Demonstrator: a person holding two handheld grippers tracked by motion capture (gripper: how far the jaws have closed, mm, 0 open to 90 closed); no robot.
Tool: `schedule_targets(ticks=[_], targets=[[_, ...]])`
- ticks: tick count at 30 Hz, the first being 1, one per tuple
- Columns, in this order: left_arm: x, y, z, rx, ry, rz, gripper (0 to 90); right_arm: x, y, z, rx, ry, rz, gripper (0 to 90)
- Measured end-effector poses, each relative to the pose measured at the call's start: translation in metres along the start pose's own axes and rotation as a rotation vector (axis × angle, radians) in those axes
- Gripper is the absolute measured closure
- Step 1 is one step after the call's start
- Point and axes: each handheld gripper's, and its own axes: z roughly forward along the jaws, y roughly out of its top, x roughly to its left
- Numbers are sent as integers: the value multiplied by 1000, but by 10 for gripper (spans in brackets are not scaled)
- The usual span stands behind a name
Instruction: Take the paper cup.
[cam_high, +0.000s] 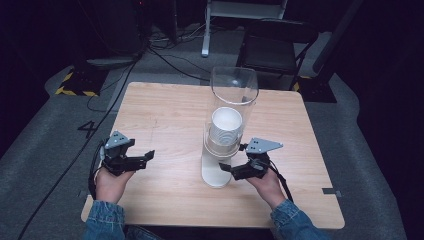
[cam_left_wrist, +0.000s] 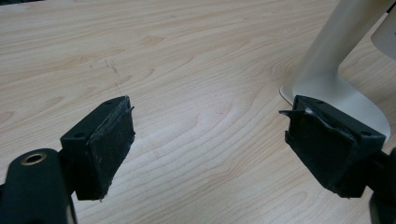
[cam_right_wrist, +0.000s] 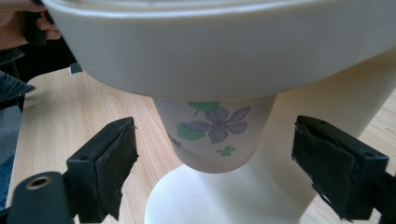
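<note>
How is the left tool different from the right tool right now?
The left tool sits over bare table, away from the cup dispenser; the right tool is right up at the dispenser's lower part. The left tool's jaws frame only wood, while the right tool's jaws sit on either side of the flowered paper cup without touching it. Both are black, open and hand-held.

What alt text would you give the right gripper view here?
A paper cup printed with a purple flower hangs from the bottom of a cream cup dispenser, above its round base. The open right hand-held gripper points at it, jaws spread either side, not touching it, over a light wooden table.
</note>
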Motion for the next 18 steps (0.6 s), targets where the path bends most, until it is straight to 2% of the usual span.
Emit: schedule_targets(ticks=[4, 7, 10, 16, 18], targets=[[0, 0, 0, 1, -1, 2, 156, -1, -2, 5, -4, -7, -11, 152], [1, -1, 0, -2, 2, -4, 156, -2, -4, 12, -48, 23, 4, 152], [1, -1, 0, -2, 1, -8, 156, -2, -5, 17, -62, 27, 8, 152], [3, -2, 0, -4, 1, -10, 156, 0, -5, 26, -80, -7, 8, 179], [3, -3, 0, -5, 3, -14, 156, 1, -5, 27, -94, -18, 4, 235]])
